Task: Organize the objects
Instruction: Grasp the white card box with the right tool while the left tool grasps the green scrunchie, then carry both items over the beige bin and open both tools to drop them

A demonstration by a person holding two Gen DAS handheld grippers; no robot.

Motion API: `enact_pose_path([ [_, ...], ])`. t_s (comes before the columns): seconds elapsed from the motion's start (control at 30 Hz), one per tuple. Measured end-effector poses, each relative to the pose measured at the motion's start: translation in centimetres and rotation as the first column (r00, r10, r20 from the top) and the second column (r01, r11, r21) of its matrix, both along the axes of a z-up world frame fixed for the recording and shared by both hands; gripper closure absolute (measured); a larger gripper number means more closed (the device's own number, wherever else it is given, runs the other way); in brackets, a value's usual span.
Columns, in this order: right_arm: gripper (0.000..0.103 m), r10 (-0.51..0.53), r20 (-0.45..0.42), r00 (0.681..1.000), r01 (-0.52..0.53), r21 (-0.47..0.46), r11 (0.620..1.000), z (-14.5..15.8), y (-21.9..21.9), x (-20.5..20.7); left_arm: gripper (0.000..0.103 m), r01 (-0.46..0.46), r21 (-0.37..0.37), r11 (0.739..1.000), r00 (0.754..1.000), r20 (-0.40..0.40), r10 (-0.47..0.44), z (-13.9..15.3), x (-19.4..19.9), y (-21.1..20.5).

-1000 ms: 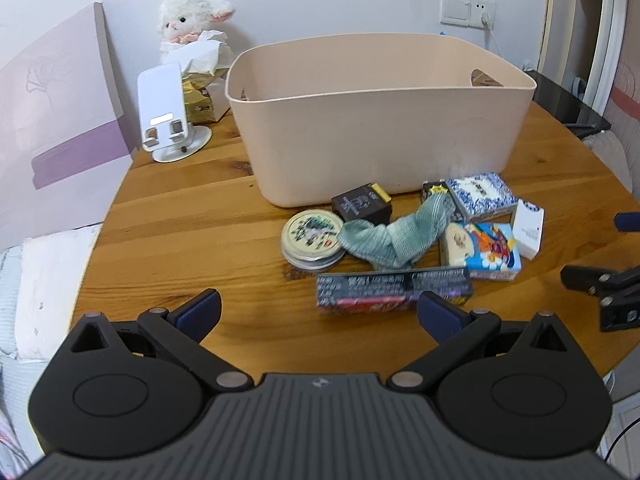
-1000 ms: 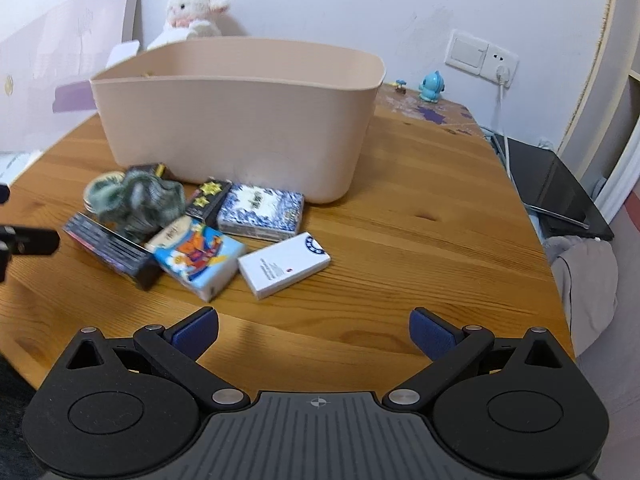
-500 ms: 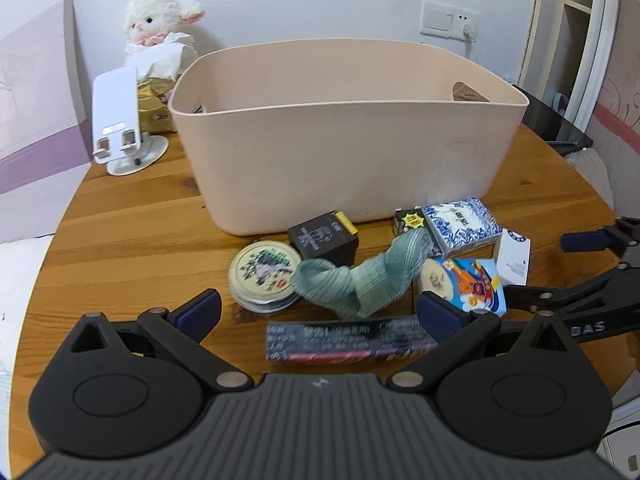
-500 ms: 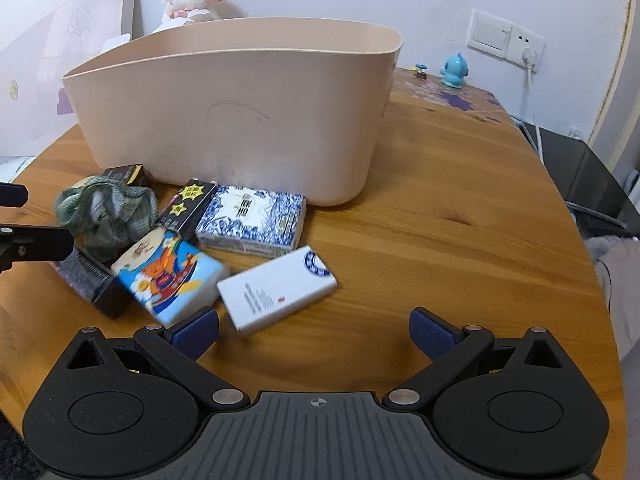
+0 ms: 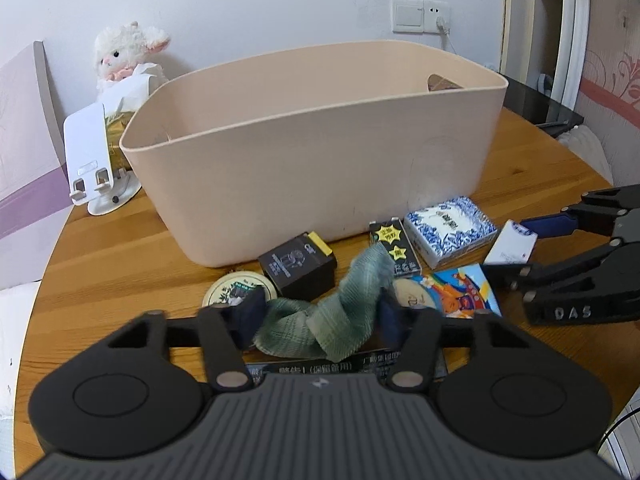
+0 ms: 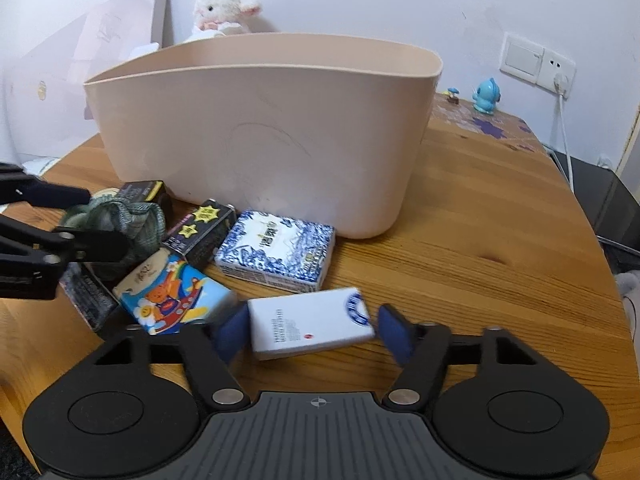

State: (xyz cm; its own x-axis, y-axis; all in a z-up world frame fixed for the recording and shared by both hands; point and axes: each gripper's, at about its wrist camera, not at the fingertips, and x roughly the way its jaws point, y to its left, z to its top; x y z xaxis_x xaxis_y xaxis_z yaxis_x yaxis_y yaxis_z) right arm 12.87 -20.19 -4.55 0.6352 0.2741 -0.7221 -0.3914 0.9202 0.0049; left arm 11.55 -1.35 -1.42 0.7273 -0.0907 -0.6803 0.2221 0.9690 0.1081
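Observation:
On the round wooden table (image 6: 480, 240), small items lie in front of a beige tub (image 5: 320, 160). My left gripper (image 5: 319, 314) straddles a crumpled green cloth (image 5: 332, 320); its jaws are closing and both blue pads touch the cloth's ends. Under the cloth lies a long dark box (image 5: 320, 368). My right gripper (image 6: 312, 332) is closing on a white box (image 6: 308, 328), with a pad at each end. Beside them sit a colourful tissue pack (image 6: 172, 300), a blue-and-white pack (image 6: 276, 252), a black starred box (image 6: 200, 228), a black cube box (image 5: 296, 268) and a round tin (image 5: 236, 288).
A white phone stand (image 5: 92, 160) and a plush lamb (image 5: 124, 56) stand left of the tub. A blue figurine (image 6: 486, 96) sits at the far right by a wall socket (image 6: 536, 60). The table's edge curves close on both sides.
Both grippers came forward and down onto the pile. The left jaws narrowed from wide onto the green cloth; the right jaws narrowed around the white box.

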Motion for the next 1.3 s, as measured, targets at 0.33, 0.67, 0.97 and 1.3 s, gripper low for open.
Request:
enact_pose_path([
  [0.33,0.046,-0.062,0.002,0.998,0.062,0.049,0.997,1.1,-1.5,-0.5,0.092,0.011,-0.068,0.998,1.000,0.014,-0.010,1.4,-1.2,1.2],
  [0.67,0.046,-0.098,0.118,0.988,0.081,0.138,0.987,6.3,-2.1,-1.3,0.092,-0.001,-0.098,0.995,0.992,0.129,0.014,6.2,-3.5,1.9],
  [0.97,0.046,-0.138,0.235,0.962,0.084,0.228,0.970,10.9,-2.1,0.3,0.092,-0.022,-0.087,0.996,0.965,0.258,0.044,11.5,-3.2,3.1],
  [1.3,0.046,-0.131,0.306,0.943,0.071,0.200,0.977,13.0,0.7,4.8,0.092,-0.096,-0.089,0.991,0.954,0.275,0.117,13.3,2.5,3.0],
])
